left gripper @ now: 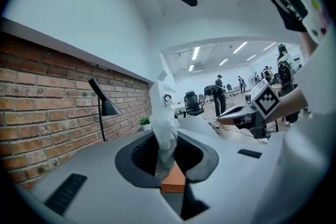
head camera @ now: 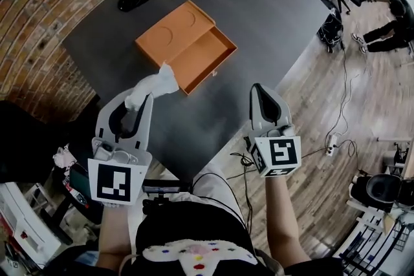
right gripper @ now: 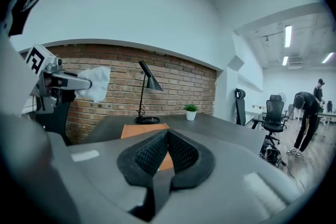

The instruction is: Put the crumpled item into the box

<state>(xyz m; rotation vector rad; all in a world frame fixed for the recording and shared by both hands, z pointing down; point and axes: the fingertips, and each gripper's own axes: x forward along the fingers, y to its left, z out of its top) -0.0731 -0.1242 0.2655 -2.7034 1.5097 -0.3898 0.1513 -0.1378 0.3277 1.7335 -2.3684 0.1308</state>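
Holds tissue (head camera: pixel 155 83) clamped in left gripper (head camera: pixel 141 100), just beside open box (head camera: pixel 173 37) — only bare orange floor inside. Presses right gripper (head camera: pixel 258 90) jaws together on nothing.

Left gripper (left gripper: pixel 166 139) clamping crumpled white tissue (left gripper: pixel 163 113), orange box (left gripper: pixel 174 182) apparently below

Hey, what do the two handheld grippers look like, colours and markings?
Both the left gripper and right gripper are light grey plastic shells tapering to two jaws lined with black textured pads. Each carries a white cube printed with black square markers. No sleeves cover the forearms.
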